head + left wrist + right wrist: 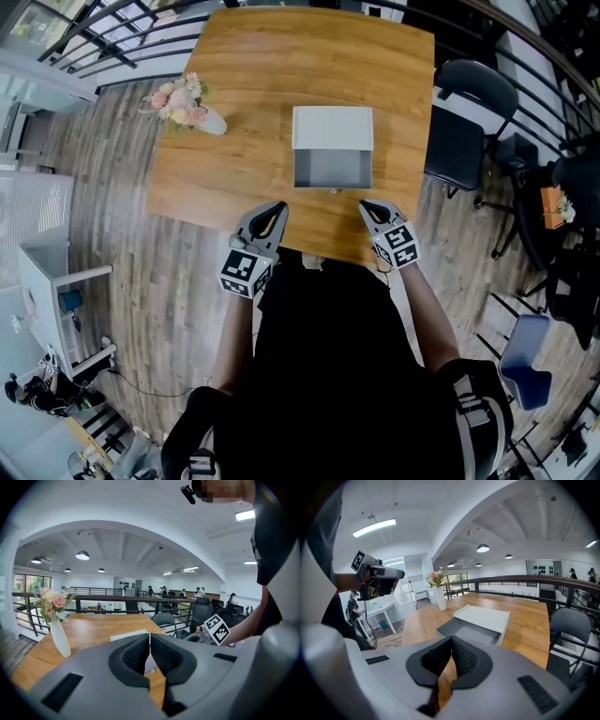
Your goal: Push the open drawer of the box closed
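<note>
White box [332,128] at centre of desk [244,75], grey drawer [331,171] open toward near edge. Left gripper [277,208] and right gripper [367,205] near drawer front, not touching; fingers of both clenched, empty.

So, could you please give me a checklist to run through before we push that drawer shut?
1. Drawer open, front facing the grippers: ok.
2. Left gripper jaws together, empty: ok.
3. Right gripper jaws together, empty: ok.
4. Table bare between grippers and drawer front: ok.
5. Flower vase well aside of the box: ok.
6. Box will not slide when pushed: cannot tell.
</note>
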The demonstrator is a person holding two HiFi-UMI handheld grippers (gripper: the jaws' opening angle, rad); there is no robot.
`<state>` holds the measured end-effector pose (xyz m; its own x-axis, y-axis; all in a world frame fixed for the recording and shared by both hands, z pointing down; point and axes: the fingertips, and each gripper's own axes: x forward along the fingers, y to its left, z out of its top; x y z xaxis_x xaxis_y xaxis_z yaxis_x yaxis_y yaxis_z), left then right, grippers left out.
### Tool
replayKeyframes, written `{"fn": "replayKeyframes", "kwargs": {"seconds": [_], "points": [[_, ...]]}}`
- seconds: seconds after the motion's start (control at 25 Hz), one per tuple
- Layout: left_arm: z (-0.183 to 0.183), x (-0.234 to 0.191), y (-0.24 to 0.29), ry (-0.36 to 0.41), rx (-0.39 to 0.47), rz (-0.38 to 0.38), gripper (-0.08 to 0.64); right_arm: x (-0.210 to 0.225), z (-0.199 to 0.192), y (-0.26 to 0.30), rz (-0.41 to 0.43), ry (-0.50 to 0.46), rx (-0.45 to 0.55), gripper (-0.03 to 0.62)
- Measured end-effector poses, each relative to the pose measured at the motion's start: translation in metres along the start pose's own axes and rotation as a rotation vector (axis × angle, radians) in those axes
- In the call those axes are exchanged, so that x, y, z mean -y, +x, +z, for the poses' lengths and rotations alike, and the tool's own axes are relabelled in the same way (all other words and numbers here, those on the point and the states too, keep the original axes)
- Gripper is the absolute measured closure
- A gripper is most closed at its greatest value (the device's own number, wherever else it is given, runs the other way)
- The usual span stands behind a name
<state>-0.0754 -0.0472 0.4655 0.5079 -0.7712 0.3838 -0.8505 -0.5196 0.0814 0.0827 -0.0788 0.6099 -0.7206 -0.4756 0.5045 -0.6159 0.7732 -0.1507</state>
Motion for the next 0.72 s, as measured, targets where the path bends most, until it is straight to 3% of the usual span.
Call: {"fn": "replayKeyframes", "kwargs": {"seconds": [0.32,0.72], "points": [[-0.001,-0.013,0.007,0.011,0.003,-0.059,0.534,-0.003,-0.009,0.017,-0.038,0.031,-0.025,0.575],[-0.002,-0.066,0.020,-0.010,-0.021,-0.113,0.534,-0.021,-0.010,0.066,-0.036,0.046,-0.097,0.575]]}}
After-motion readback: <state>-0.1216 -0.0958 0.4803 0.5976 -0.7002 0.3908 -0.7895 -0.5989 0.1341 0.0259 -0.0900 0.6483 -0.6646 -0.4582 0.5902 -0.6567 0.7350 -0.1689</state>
